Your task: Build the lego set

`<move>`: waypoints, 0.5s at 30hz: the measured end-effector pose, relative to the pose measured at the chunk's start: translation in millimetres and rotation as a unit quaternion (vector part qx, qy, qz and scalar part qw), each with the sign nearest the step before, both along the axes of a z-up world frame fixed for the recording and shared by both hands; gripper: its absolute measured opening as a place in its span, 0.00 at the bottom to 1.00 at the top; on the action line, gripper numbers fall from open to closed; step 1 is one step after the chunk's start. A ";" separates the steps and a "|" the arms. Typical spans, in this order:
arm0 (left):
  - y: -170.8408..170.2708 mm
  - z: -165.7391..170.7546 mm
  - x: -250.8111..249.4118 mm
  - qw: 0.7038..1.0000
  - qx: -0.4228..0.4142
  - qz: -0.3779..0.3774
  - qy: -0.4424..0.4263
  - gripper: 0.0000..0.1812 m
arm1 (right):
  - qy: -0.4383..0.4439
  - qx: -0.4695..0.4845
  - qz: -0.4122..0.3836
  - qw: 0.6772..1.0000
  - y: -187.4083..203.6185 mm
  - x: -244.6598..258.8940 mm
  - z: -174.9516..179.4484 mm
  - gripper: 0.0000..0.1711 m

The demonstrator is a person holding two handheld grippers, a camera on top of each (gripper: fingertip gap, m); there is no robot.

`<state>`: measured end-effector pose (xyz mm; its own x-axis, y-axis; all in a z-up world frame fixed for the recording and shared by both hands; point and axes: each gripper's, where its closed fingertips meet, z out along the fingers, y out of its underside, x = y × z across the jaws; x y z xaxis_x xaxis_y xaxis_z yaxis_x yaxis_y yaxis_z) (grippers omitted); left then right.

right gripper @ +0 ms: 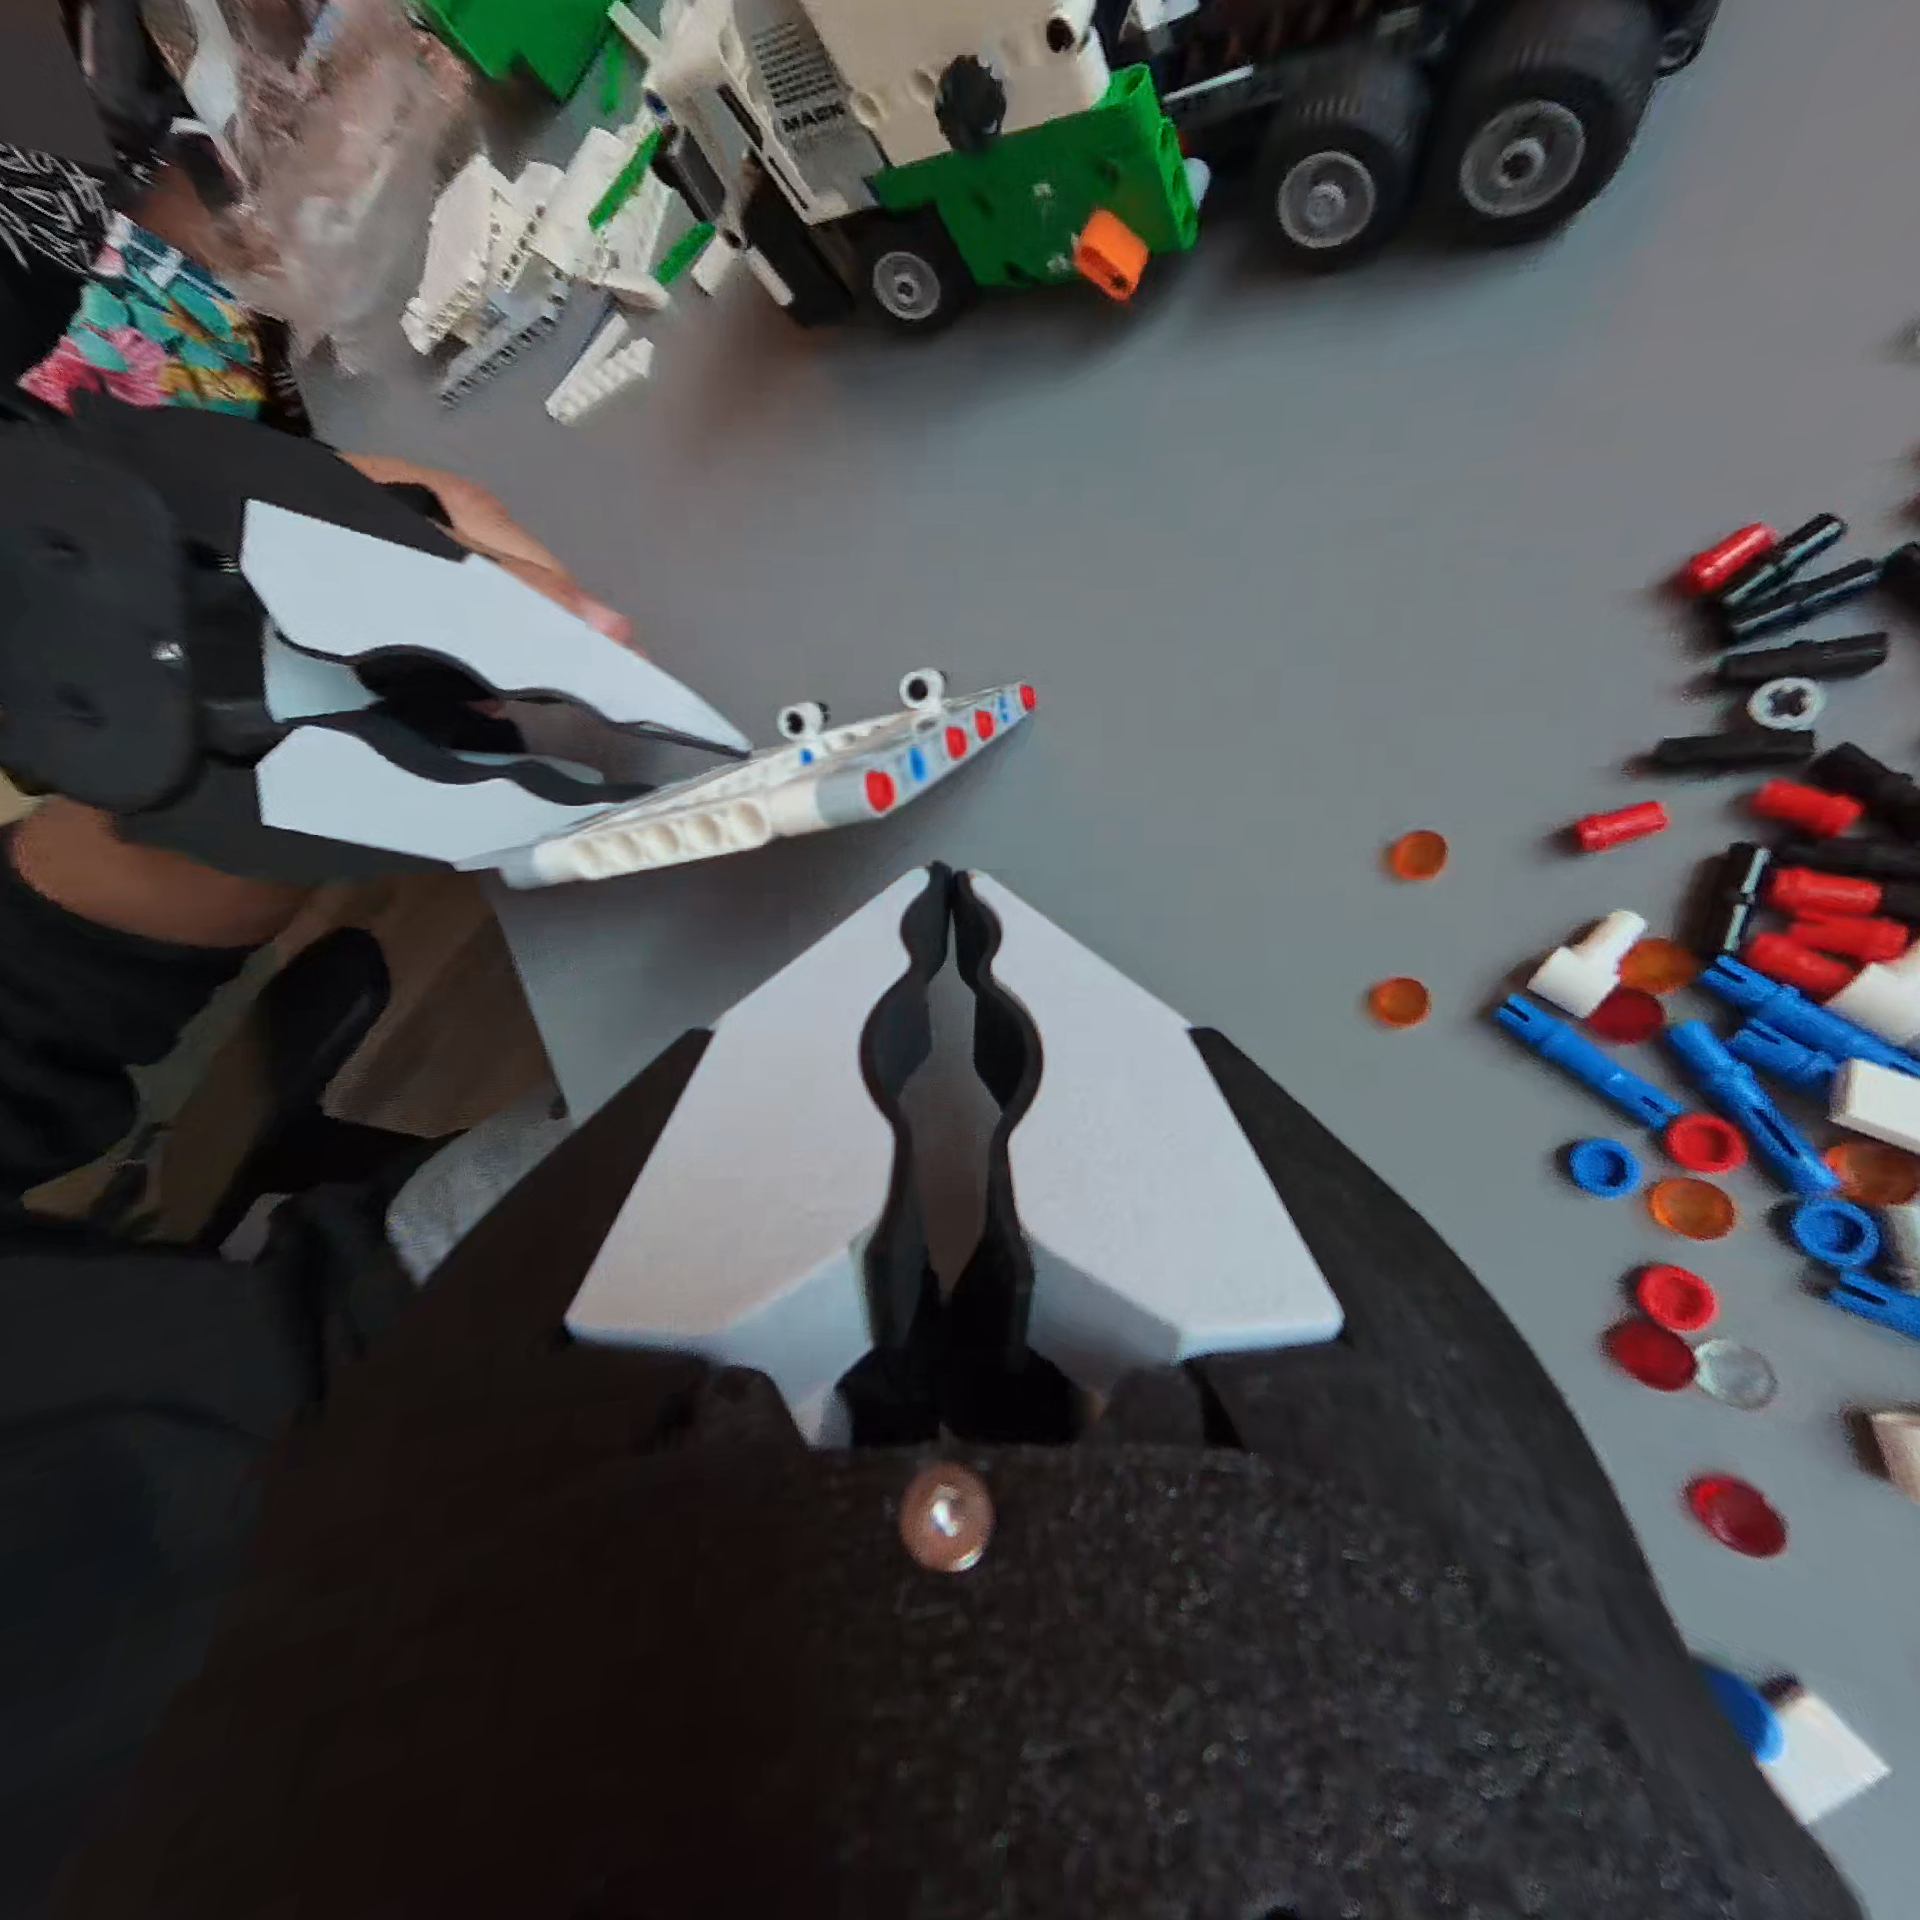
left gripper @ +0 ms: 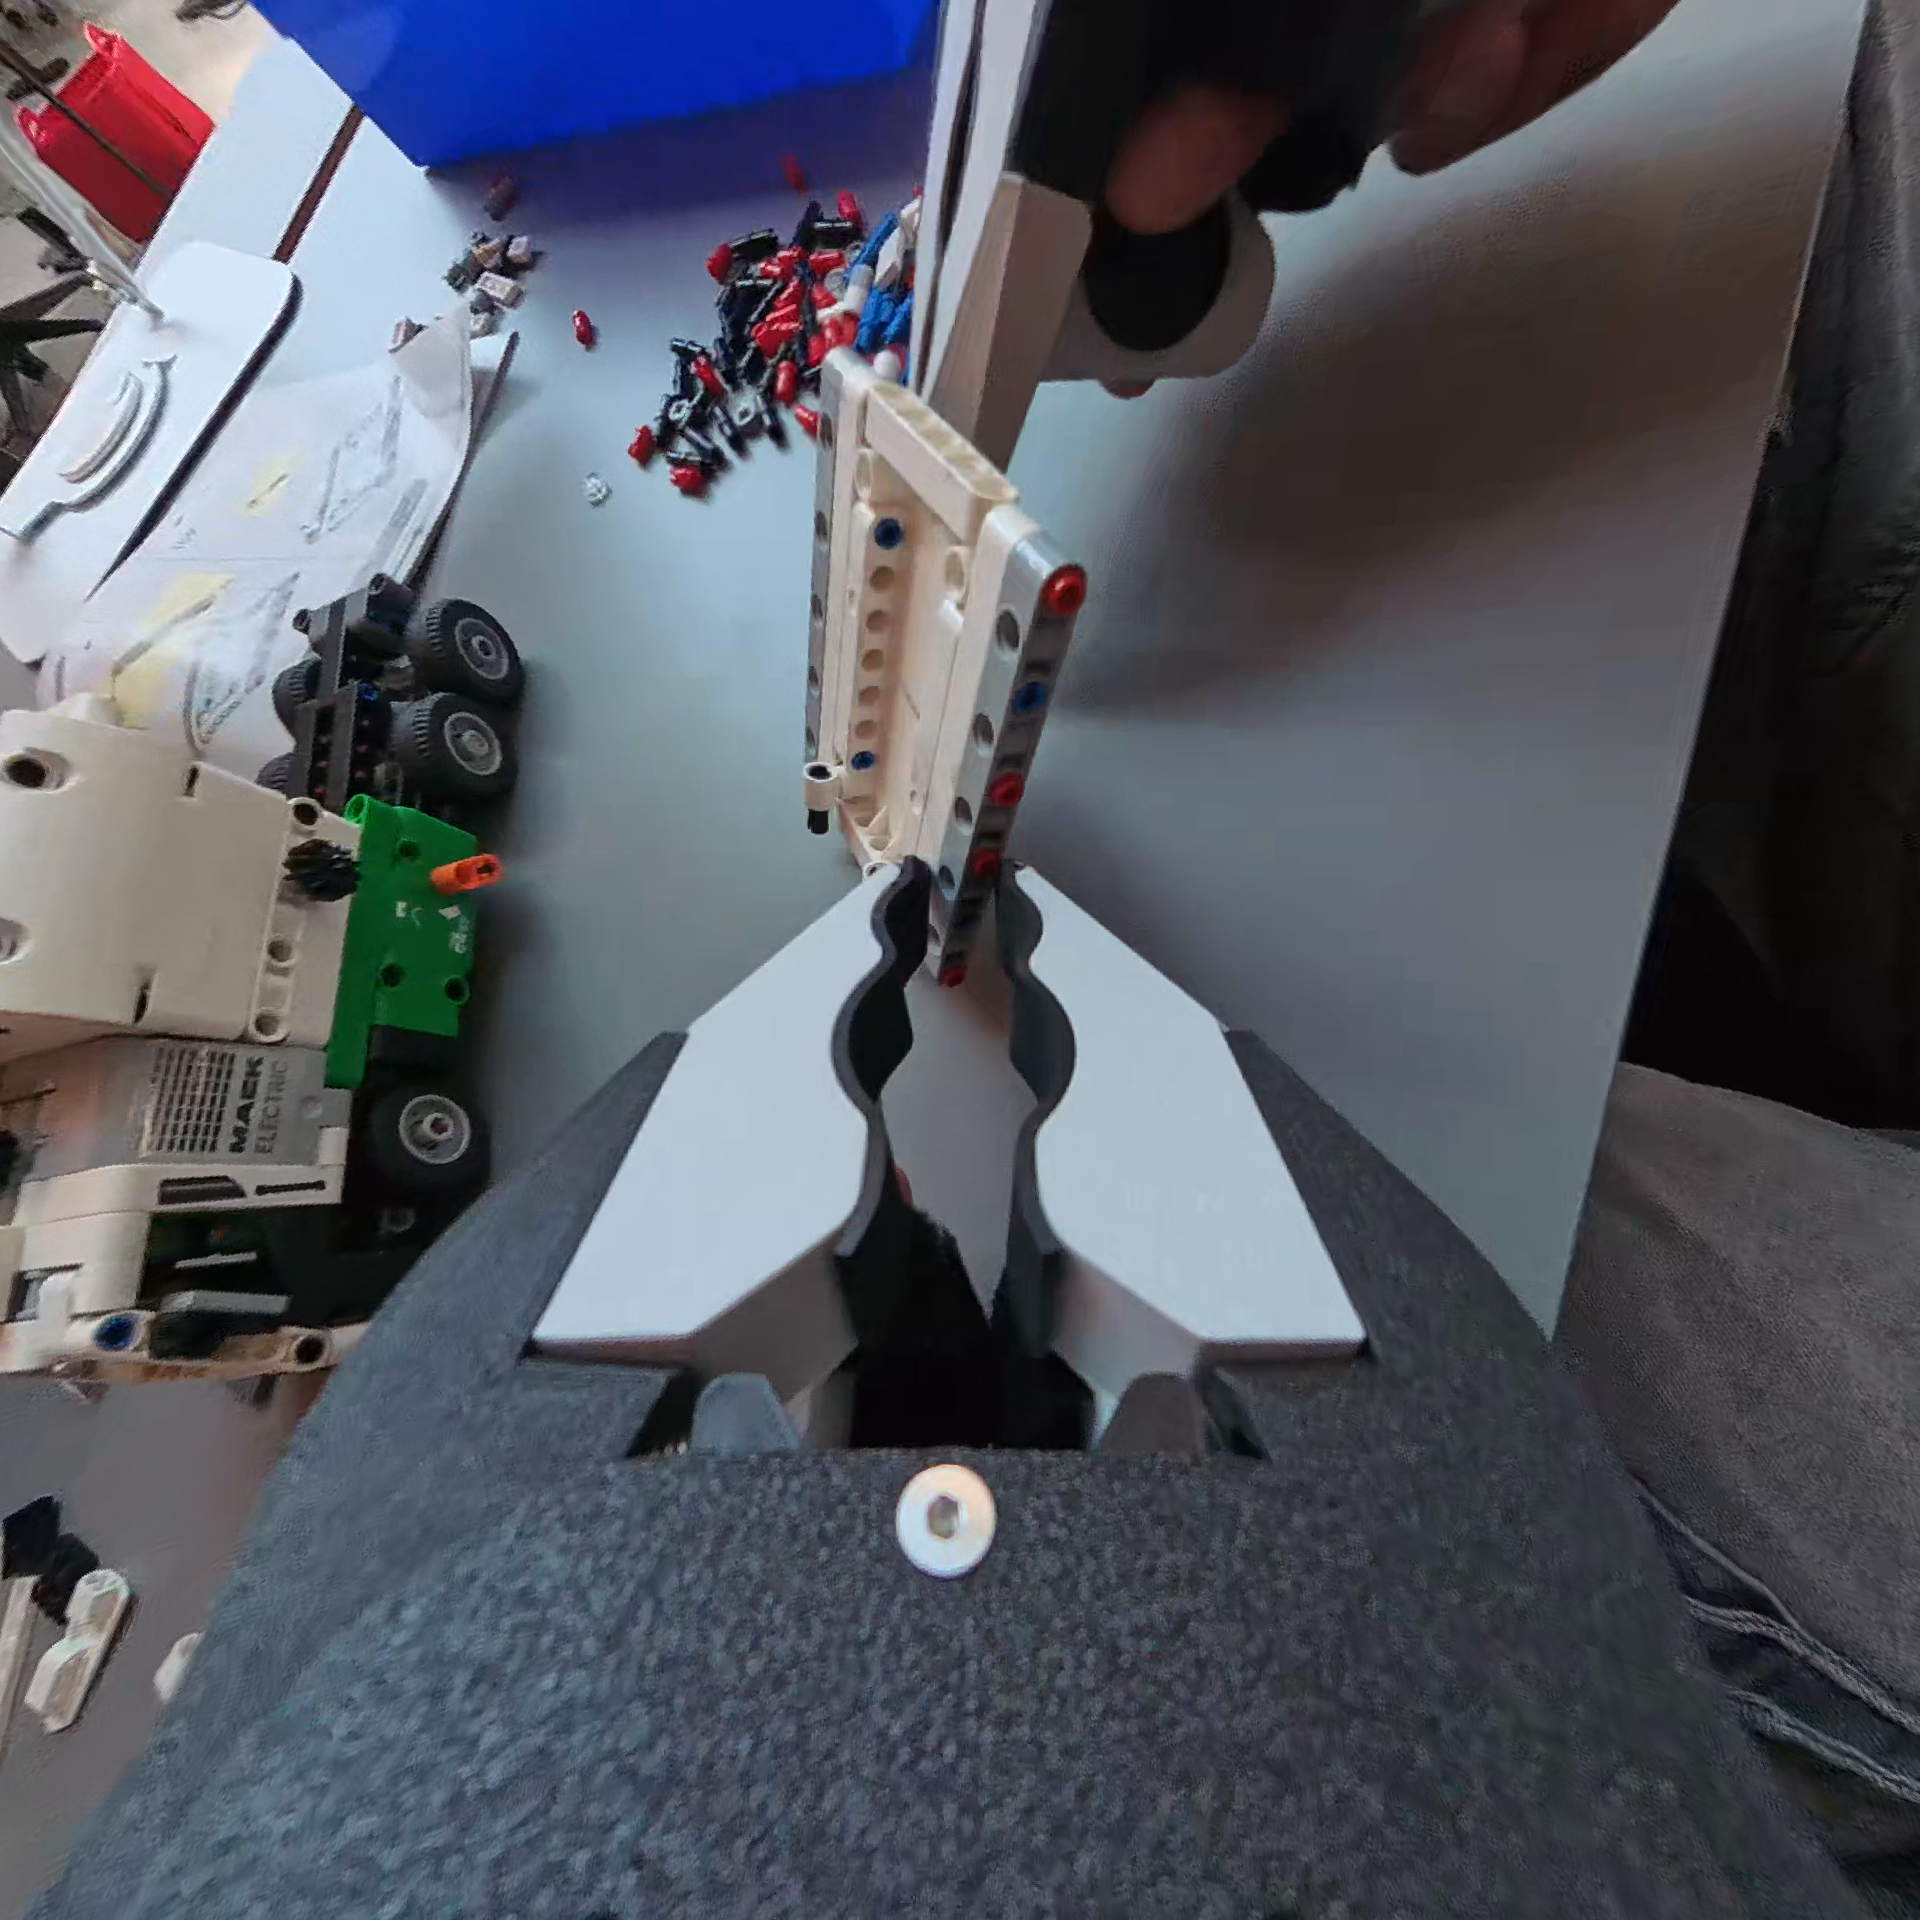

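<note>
My left gripper (left gripper: 956, 914) is shut on the end of a white and grey lego frame (left gripper: 925, 644) with red and blue pins, holding it above the grey table. The frame also shows in the right wrist view (right gripper: 790, 800), clamped by the left gripper (right gripper: 717, 758). My right gripper (right gripper: 951, 883) is shut and empty, just in front of the frame's near edge. In the left wrist view the right gripper's white fingers (left gripper: 977, 260) reach down to the frame's far end. A partly built white and green lego truck (left gripper: 208, 987) lies at the left, also seen in the right wrist view (right gripper: 987, 156).
A pile of red, black and blue pins (left gripper: 779, 332) lies beyond the frame, and shows at the right (right gripper: 1787, 935) with round orange and red studs. An instruction booklet (left gripper: 291, 499), a blue bin (left gripper: 623, 73) and loose white parts (right gripper: 540, 281) sit around. A person's legs are near the table edge. There is about 6 centimetres between the tips of the two grippers.
</note>
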<state>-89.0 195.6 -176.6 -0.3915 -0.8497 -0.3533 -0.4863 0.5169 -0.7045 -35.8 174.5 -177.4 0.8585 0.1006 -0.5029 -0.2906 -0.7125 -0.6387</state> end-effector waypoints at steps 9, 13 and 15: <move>-12.2 -5.1 3.1 0.991 0.122 0.061 0.008 0.05 | -0.102 0.030 -0.058 0.993 -36.8 13.2 15.2 0.10; -11.6 -3.7 -3.9 0.964 0.248 0.098 0.009 0.05 | -0.141 0.136 -0.042 0.980 -54.4 -36.2 54.1 0.27; -18.6 -7.7 -9.5 0.952 0.286 0.107 0.024 0.05 | -0.209 0.090 -0.057 0.972 -56.4 -36.9 29.9 0.33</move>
